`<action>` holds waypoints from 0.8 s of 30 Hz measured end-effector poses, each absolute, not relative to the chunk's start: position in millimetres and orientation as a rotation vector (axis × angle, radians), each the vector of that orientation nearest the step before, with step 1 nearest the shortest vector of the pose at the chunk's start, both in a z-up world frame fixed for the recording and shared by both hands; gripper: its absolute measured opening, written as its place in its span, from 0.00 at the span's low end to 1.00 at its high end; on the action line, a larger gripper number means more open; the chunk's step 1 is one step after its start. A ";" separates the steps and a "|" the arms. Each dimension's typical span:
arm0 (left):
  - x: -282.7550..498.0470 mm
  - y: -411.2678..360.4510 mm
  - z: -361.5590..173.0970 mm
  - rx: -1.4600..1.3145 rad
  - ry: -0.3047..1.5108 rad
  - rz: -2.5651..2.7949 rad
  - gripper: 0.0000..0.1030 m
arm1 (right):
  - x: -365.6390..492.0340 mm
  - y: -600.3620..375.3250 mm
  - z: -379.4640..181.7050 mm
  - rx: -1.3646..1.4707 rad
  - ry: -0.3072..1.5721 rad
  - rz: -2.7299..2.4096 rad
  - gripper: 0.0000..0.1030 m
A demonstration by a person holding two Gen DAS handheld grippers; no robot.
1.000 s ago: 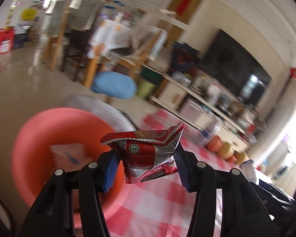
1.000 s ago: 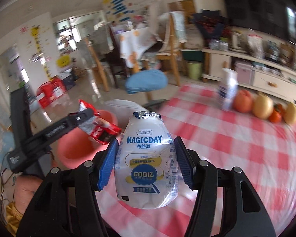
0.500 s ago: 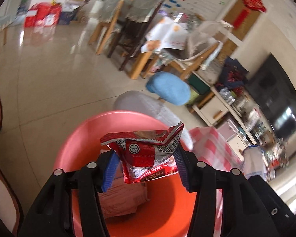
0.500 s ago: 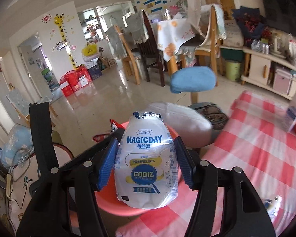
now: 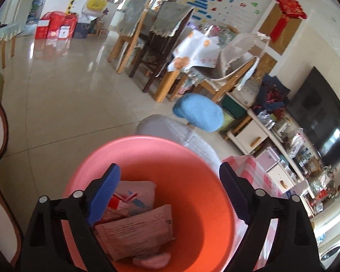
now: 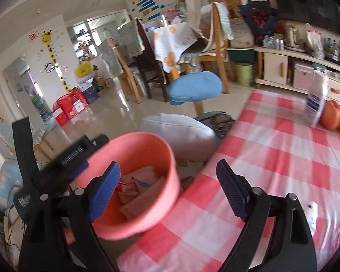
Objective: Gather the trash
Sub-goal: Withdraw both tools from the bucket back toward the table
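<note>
Both claws have let go since a second ago: the red snack wrapper that sat pinched in the left gripper (image 5: 170, 192) and the white drink pouch that filled the right gripper (image 6: 167, 192) are gone from between the pads, and both sets of jaws are spreading wide with nothing between them.

Nearest in the left wrist view, the blue pads frame the mouth of the pink bin (image 5: 147, 149), which sits directly below. Inside it lies a pile of trash: a pale paper packet (image 5: 136, 231) with printed text lies on top, a white wrapper with a blue mark (image 5: 138, 195) sits behind it, and a corner of red wrapper (image 5: 112, 202) shows against the left pad. A pink scrap lies at the bottom edge; the drink pouch itself I cannot make out.

From the right wrist view the bin (image 6: 133, 142) stands just off the edge of the table with the red-and-white checked cloth (image 6: 272, 158), and the left gripper (image 6: 79, 165) hangs at its far rim. Beyond the bin are a white cushion (image 6: 176, 129) and a blue stool (image 6: 195, 88). On the far side of the cloth stand a white and blue carton (image 6: 315, 104) and orange fruit (image 6: 332, 115). Further off, wooden dining chairs (image 5: 129, 43) stand on the glossy tile floor.
</note>
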State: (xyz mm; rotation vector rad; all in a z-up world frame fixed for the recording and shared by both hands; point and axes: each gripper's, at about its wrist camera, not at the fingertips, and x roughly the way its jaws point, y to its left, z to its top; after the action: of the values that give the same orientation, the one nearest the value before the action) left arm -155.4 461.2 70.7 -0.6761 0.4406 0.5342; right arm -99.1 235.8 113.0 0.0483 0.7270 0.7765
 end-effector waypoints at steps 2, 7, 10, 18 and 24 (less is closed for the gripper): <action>-152.8 453.8 74.9 -0.661 0.423 0.494 0.87 | -103.1 221.6 109.2 0.046 0.727 0.749 0.87; -146.4 431.5 84.1 -0.595 0.410 0.407 0.90 | -113.2 195.1 102.8 0.042 0.726 0.705 0.88; -146.5 422.3 89.0 -0.579 0.395 0.386 0.90 | -119.6 180.6 100.0 0.035 0.721 0.686 0.89; -142.8 404.2 92.7 -0.545 0.420 0.349 0.90 | -133.3 155.8 95.4 0.001 0.701 0.638 0.92; -139.0 389.3 94.9 -0.507 0.431 0.312 0.90 | -139.5 140.8 94.3 -0.011 0.688 0.619 0.92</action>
State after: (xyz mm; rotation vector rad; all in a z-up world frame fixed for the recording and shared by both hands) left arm -138.9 389.3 94.9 -0.5073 0.4314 0.3116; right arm -139.5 140.8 94.3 -0.0108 0.6877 0.6191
